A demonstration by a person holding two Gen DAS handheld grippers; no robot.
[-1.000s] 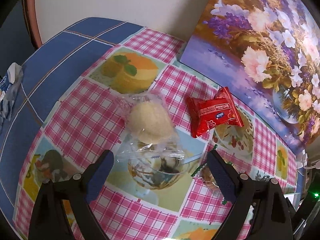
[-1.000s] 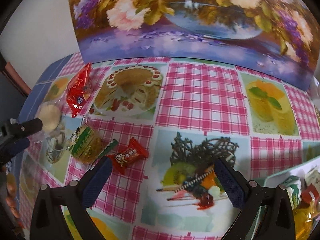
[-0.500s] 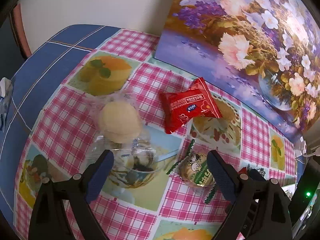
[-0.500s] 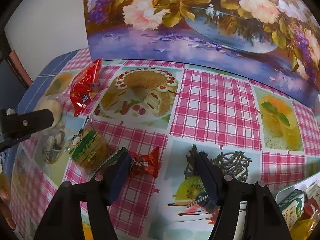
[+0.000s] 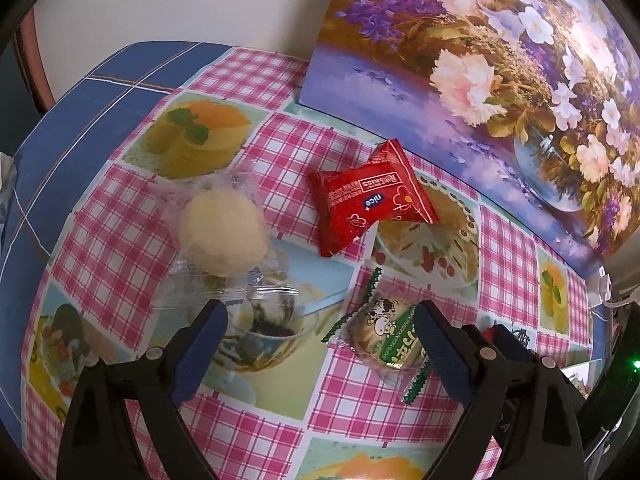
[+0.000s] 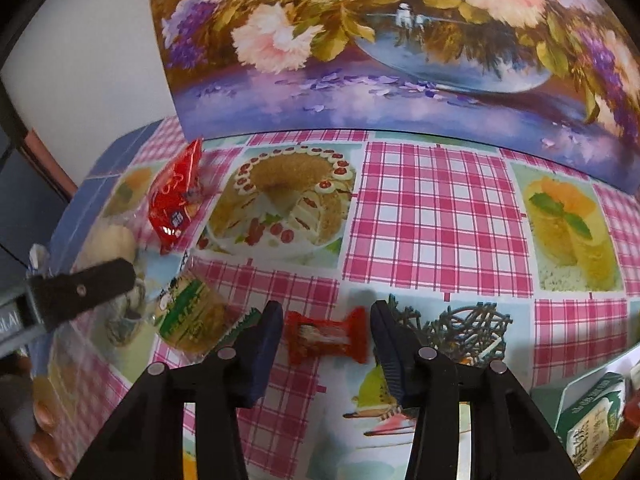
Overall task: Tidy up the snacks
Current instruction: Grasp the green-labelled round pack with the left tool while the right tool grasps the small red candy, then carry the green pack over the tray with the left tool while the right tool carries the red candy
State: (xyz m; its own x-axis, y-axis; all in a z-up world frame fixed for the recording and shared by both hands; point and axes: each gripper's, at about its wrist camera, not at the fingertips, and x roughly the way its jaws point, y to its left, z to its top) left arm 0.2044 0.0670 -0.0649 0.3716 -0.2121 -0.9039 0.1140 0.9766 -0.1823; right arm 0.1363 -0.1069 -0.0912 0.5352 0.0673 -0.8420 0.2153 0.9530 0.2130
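The right gripper [image 6: 324,332] sits low in the middle of its own view with a small red candy [image 6: 326,336] lying crosswise between its jaws. The jaws have just been closing on it; a sliver of tablecloth [image 6: 436,216] seems to show at each end of the wrapper, so I judge the pads are not pressing yet. The candy looks light, its twisted ends soft and crinkly and its middle firmer, so the middle is the place to pinch; the glossy wrapper could slide on the smooth cloth if only one pad catches it.

The left gripper [image 5: 320,332] hangs with its jaws wide apart and empty, low in its own view. A green-wrapped cake [image 5: 382,340] lies just inside its right jaw, and a pale bun in a clear bag [image 5: 224,232] lies above its left jaw. A red biscuit packet [image 5: 368,204] lies higher, near the centre, beside the flower painting [image 5: 500,80]. All look soft and crushable. At the lower right of the right view, a box [image 6: 580,384] already holds a green carton [image 6: 592,420].
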